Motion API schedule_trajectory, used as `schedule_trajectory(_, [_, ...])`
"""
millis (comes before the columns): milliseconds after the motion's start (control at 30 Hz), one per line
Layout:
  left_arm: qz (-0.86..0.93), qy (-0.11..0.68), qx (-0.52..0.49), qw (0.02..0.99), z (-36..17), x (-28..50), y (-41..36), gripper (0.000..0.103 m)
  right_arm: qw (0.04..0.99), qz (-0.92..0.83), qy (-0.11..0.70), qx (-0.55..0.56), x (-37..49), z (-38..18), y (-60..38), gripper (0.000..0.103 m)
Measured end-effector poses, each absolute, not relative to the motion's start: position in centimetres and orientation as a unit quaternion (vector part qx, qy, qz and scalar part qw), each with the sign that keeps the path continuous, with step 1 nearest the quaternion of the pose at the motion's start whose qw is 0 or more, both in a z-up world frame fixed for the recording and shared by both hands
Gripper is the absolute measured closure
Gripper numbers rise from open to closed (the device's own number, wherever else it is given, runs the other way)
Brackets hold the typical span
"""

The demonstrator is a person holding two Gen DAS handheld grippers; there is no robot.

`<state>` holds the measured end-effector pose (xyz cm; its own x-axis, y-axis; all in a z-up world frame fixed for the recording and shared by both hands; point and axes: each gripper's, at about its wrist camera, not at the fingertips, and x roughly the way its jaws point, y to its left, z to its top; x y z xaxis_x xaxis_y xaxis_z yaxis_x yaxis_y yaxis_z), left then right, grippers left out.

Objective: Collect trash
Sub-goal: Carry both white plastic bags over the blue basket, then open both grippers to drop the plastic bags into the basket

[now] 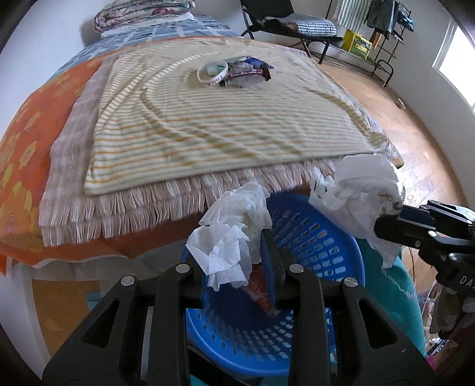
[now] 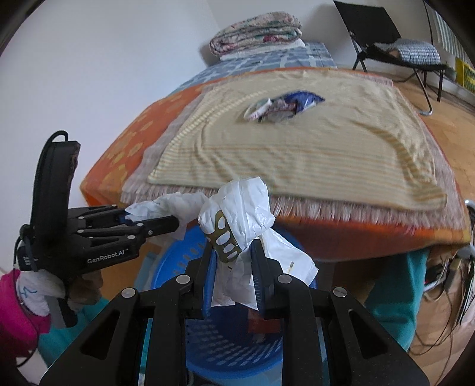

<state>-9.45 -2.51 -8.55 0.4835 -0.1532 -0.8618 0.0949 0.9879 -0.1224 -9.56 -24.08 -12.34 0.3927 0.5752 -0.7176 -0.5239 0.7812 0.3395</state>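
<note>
Both grippers hang over the round blue perforated plastic basket [image 1: 311, 237], which sits directly below their fingertips. The left gripper [image 1: 237, 255] is closed on a crumpled white paper tissue [image 1: 231, 237]; the right gripper [image 2: 233, 261] pinches a wadded white plastic bag with gold print [image 2: 240, 213]. More wrappers [image 1: 234, 72] lie far ahead on the striped blanket [image 1: 222, 124].

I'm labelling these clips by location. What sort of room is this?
Most likely a lived-in bedroom: a bed with a folded quilt at its far end, a folding chair, and a clothes rack by the wall, all on a wooden floor.
</note>
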Motion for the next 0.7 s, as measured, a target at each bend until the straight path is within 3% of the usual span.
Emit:
schedule_trajectory(467, [-0.08,0.53,-0.007,0.844,-10.4,-10.4,-3.1,0.075,0.82,0.324,0.471,0.026,-10.9,-14.5,-23.6,0.081])
schedule_trajectory(700, [-0.076,0.533,-0.006,0.843,-10.5,-10.3,-3.2,0.069,0.814,0.322,0.483,0.022,-10.9,-15.2,-23.4,0.08])
